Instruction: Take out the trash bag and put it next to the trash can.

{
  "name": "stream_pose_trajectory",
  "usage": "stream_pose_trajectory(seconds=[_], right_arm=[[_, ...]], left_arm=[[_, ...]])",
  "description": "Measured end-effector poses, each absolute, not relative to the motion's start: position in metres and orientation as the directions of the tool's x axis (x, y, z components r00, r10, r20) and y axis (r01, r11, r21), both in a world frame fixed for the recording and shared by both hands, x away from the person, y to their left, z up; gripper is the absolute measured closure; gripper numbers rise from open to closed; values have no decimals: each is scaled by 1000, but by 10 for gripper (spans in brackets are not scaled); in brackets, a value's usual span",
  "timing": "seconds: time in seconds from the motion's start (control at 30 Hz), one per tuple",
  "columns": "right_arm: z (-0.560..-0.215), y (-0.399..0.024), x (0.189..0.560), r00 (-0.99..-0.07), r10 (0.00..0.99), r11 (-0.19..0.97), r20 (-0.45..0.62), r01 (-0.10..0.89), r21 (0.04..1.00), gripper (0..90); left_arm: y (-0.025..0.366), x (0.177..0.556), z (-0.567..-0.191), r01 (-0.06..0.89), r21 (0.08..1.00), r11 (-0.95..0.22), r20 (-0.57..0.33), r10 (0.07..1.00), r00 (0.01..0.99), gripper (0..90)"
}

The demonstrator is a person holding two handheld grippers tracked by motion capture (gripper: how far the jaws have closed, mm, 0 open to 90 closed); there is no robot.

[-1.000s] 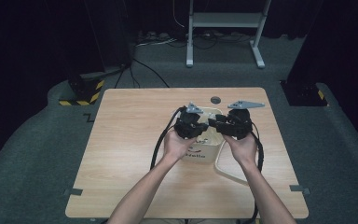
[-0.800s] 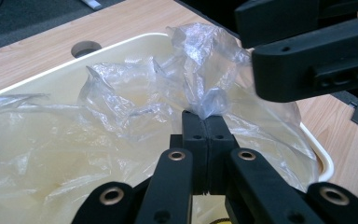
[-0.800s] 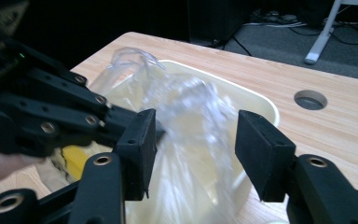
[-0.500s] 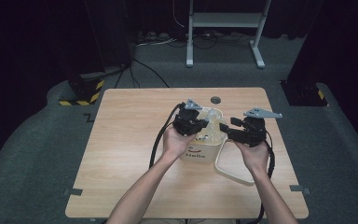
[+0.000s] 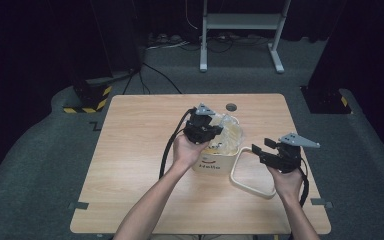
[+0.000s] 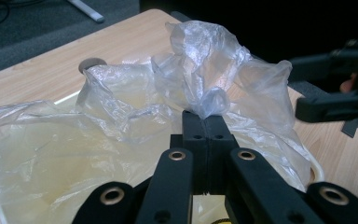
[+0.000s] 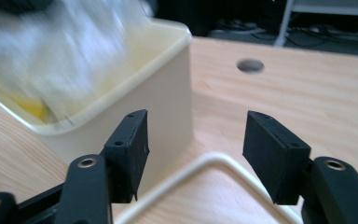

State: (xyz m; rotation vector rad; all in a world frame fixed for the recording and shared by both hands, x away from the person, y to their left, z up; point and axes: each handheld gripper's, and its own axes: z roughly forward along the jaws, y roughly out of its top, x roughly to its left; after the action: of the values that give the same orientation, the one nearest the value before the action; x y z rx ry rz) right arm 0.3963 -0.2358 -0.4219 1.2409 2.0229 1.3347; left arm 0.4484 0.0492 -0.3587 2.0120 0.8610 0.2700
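Observation:
A cream bin (image 5: 215, 162) marked "Hello" stands mid-table, lined with a clear plastic bag (image 5: 227, 131). My left gripper (image 5: 212, 131) is over the bin's top, shut on a bunched fold of the bag (image 6: 200, 70); in the left gripper view its jaws (image 6: 205, 122) pinch the film. My right gripper (image 5: 260, 150) is right of the bin, low over a cream ring frame (image 5: 240, 182) that lies flat on the table. Its jaws have just been opening and stand open (image 7: 196, 135), nothing pressed between them, with the ring (image 7: 205, 161) below and the bin wall (image 7: 163, 88) beside the left finger.
The wooden table (image 5: 140, 150) has a round hole (image 5: 230, 107) behind the bin. Black cables trail from both grippers towards the person. Dark floor, a metal stand (image 5: 240, 30) and black-and-yellow blocks (image 5: 87, 97) lie beyond the table.
My right gripper has left the bin's top, moved right and down to the ring, and its jaws have opened. The left gripper keeps its grip on the bag in place.

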Motion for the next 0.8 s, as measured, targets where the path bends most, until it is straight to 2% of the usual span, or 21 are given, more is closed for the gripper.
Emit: stream_pose_trajectory(seconds=[0.1,0.4,0.8], right_arm=[[-438,-242,393,-502,860,167,96,452,876,459],[-485,-255,392,-452,890,207,62,520,829,466],[-515,-249,397,-447,894,297,-19,560,773,431]], left_arm=[[49,448,-355,464,814,-350,-133,665,735,898],[51,448,-347,455,821,-345,-130,663,737,898],[54,448,-333,448,830,-331,-136,659,740,898]])
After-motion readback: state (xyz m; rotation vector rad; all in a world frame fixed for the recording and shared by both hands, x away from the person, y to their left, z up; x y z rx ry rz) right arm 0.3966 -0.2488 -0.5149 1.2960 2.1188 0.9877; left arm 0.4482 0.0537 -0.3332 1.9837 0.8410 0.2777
